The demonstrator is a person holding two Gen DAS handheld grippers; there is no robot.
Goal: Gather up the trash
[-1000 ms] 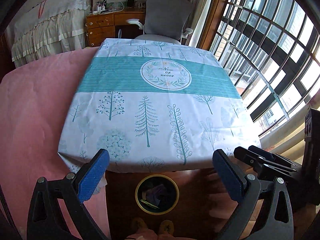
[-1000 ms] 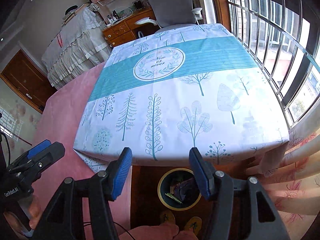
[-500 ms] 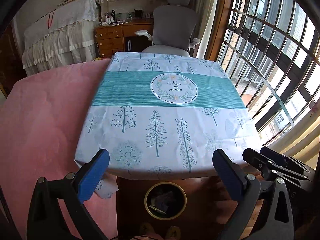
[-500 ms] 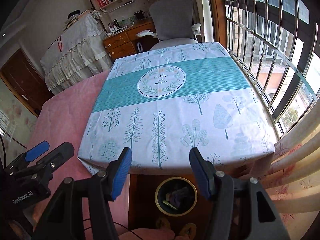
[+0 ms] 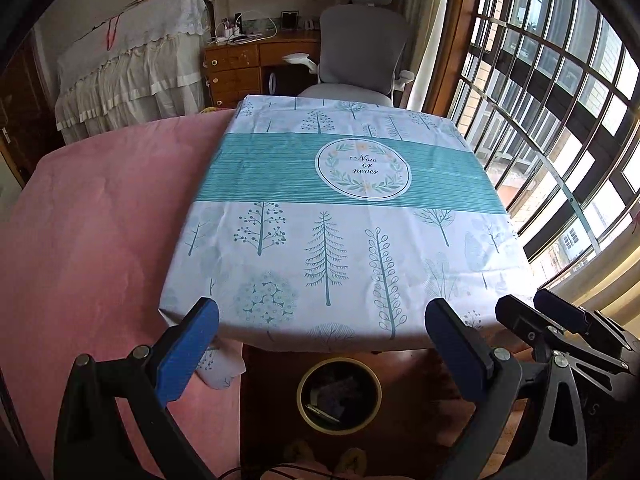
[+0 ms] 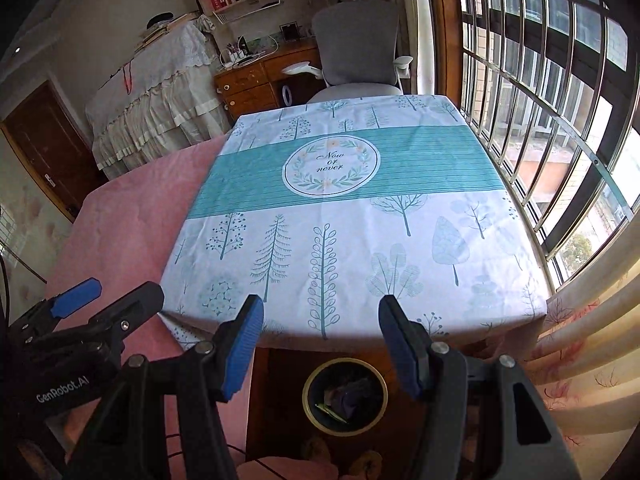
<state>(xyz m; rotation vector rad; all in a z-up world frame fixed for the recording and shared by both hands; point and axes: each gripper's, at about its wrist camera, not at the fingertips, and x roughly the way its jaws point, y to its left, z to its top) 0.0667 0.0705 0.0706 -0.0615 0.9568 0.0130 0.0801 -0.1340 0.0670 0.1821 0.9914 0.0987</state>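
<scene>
the trash bin (image 5: 339, 395) sits on the floor just below the near edge of the table (image 5: 280, 340), round with a yellowish rim, and i can see dark crumpled scraps (image 6: 348, 396) and a thin green piece inside it. in the right wrist view it shows between my two blue pads, low in the frame.

my left gripper (image 5: 320, 344) hangs above the bin with its jaws spread wide and nothing between them. my right gripper (image 6: 320, 344) is likewise parted and holds nothing; it hovers beside the left one, and each tool shows at the edge of the other's view.

the table is covered by a tablecloth (image 5: 340, 240) with teal trees, a teal band and a round "now or never" badge. along the table's left edge lies a pink sheet (image 5: 100, 220). past the far edge stands a grey office chair (image 5: 360, 48), with a wooden desk (image 5: 240, 68) behind it. a barred window (image 5: 560, 100) runs along the right edge.
</scene>
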